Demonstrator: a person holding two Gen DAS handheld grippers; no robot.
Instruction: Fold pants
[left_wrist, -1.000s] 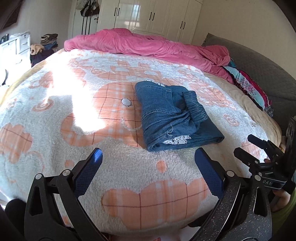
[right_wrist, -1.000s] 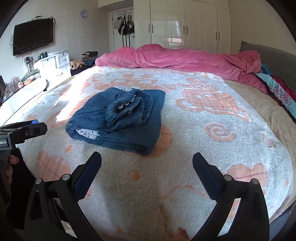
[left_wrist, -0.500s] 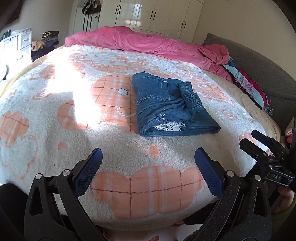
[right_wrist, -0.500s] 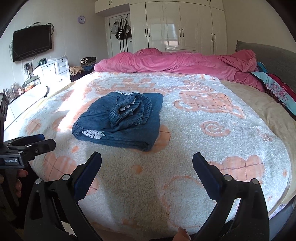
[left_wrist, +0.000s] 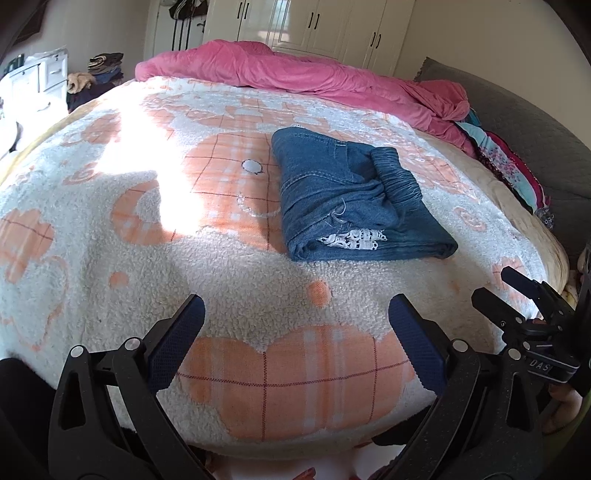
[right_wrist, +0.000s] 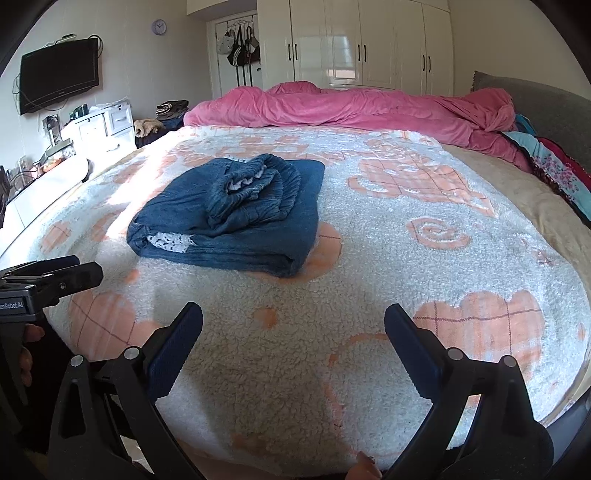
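Denim-blue folded pants (left_wrist: 354, 199) sat mid-bed on fleecy peach-and-white blanket (left_wrist: 258, 295). Both hand-held grippers, left (left_wrist: 295, 332) & right (right_wrist: 293, 332), had backed off toward blanket's near edge, jaws wide, empty; fold prob. done.

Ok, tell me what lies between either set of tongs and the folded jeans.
Nothing visible does. Only bare fleece blanket separates the open left tongs and the open right tongs from the folded jeans, which lie alone mid-bed. The pink duvet is bunched beyond them.
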